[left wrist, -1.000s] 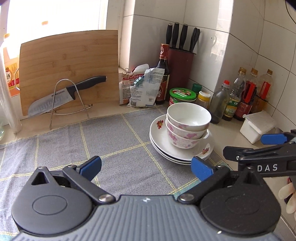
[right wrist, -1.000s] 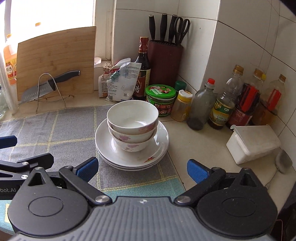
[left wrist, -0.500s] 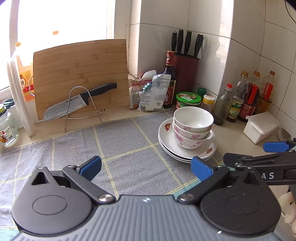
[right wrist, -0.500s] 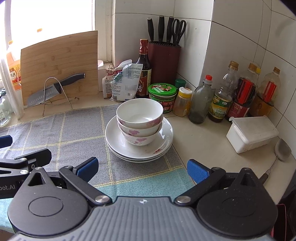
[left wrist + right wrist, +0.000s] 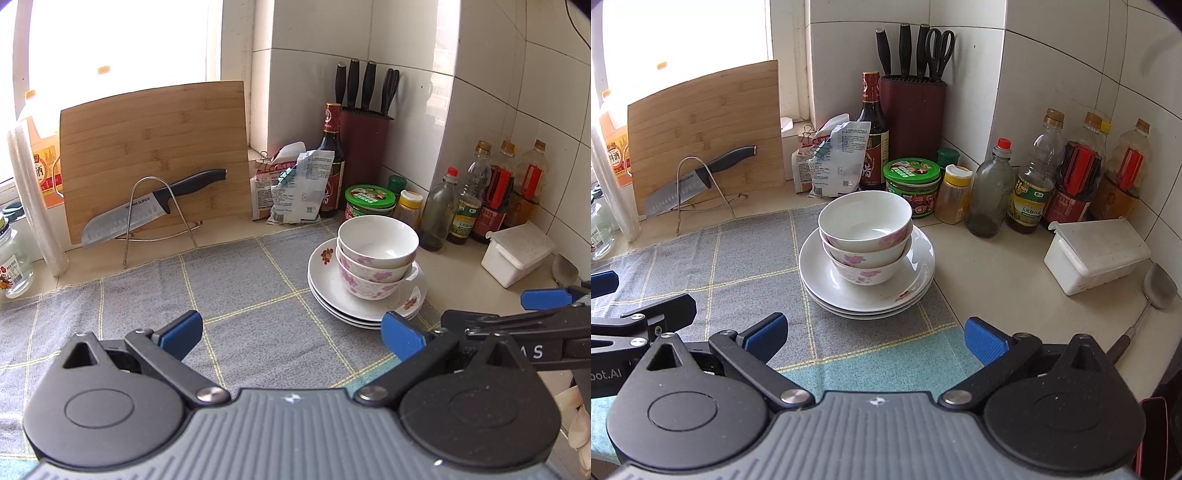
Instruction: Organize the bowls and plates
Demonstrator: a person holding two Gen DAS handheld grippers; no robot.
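I have both tools hanging back from the crockery, the left gripper (image 5: 291,328) with its blue fingers (image 5: 181,326) spread wide and holding nothing, and the right gripper (image 5: 875,334) likewise released and empty. The task's pieces sit together near the right edge of the grey checked cloth (image 5: 147,295) on the desk (image 5: 1008,273): a stack of plates (image 5: 916,280), and nested on top of it the bowls (image 5: 866,236), the uppermost plain white inside, the lower ones with pink flowers. From the right wrist view the pile sits ahead of my right fingers, well apart from them; from the left it lies off to the right. I judge all of this to be glazed ceramic, stiff, fairly heavy for its size, slick under rubber pads and quick to chip if knocked. The top bowl looks best taken at its rim, one finger inside and one outside, lifted straight up so the bowl beneath does not drag along. The plates offer only a thin lip, so I would pinch that edge where it overhangs. The bottles (image 5: 1030,184) behind stand close enough to bump.
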